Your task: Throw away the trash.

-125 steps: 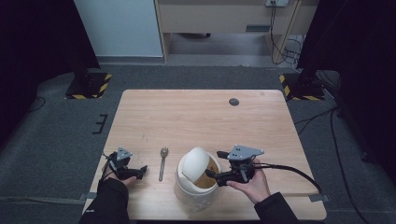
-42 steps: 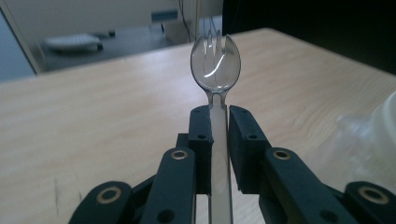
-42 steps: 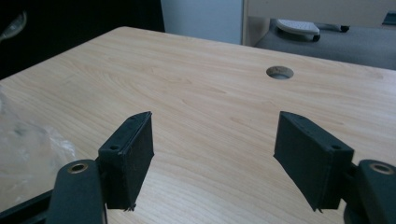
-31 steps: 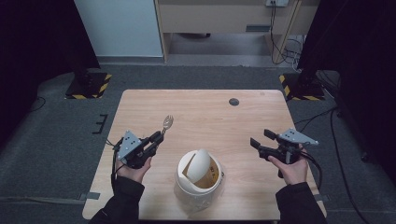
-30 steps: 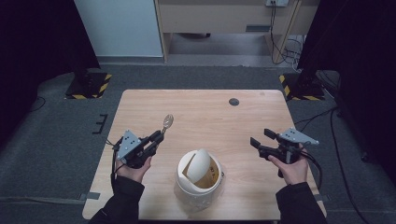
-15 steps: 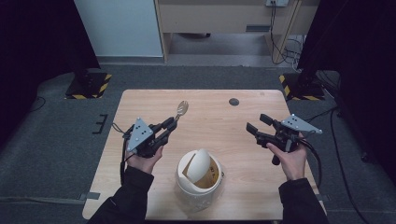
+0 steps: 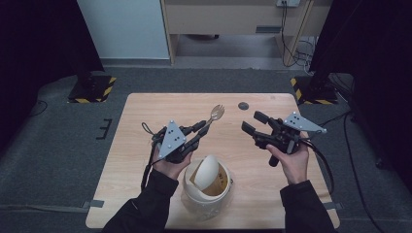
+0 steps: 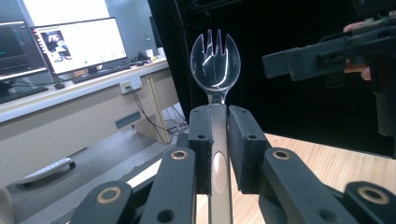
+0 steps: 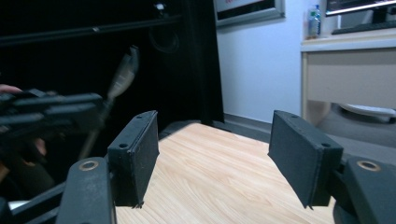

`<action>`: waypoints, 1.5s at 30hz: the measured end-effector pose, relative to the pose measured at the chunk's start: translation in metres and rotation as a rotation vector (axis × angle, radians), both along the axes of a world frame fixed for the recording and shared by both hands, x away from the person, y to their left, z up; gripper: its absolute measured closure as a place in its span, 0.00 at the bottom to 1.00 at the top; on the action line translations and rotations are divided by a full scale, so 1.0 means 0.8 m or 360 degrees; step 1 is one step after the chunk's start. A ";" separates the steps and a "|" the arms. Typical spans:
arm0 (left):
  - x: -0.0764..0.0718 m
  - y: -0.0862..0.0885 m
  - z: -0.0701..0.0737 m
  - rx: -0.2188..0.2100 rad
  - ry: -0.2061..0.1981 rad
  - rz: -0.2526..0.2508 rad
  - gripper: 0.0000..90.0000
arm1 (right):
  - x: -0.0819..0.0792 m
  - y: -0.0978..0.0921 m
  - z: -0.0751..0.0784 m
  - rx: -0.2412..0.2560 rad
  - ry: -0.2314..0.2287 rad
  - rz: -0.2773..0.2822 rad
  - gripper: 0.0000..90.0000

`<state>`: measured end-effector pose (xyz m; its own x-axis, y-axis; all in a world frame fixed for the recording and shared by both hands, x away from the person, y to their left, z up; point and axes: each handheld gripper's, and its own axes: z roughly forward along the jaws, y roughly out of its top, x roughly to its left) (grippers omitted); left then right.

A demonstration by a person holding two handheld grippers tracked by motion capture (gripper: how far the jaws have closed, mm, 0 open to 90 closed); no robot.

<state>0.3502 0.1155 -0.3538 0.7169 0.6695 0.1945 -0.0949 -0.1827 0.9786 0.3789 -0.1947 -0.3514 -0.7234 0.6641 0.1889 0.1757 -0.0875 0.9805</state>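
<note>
Both grippers risen further, spork (image 8: pixel 215 63) pinched upright between left fingers (image 8: pixel 201 140), right fingers (image 9: pixel 135 154) spread, empty.

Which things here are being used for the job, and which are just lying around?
Being used:
- spork, pinched in the left claw
- white bucket with its tilted lid
- right claw, open and holding nothing

Just lying around:
- small dark disc near the table's far edge
- monitor, keyboard and remote off the table
</note>
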 end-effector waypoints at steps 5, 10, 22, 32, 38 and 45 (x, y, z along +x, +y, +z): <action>0.002 -0.011 -0.001 0.0019 0.0008 -0.0022 0.89 | 0.001 0.013 0.006 0.0043 0.0002 0.0057 0.39; 0.006 -0.018 -0.003 0.0028 0.0030 -0.0045 0.89 | 0.003 0.025 0.009 0.0063 0.0004 0.0101 0.40; 0.006 -0.027 -0.009 0.0039 0.0066 -0.0089 0.89 | 0.008 0.046 0.013 0.0094 0.0059 0.0194 0.53; 0.001 -0.031 -0.010 0.0033 0.0059 -0.0123 0.89 | 0.008 0.051 0.008 0.0159 0.0163 0.0275 0.87; 0.001 -0.026 -0.010 -0.0014 0.0084 -0.0115 0.86 | 0.007 0.050 0.008 0.0177 0.0161 0.0296 0.95; -0.002 0.006 -0.007 -0.0060 0.0108 -0.0035 0.77 | 0.001 0.035 0.018 0.0160 0.0088 0.0245 0.95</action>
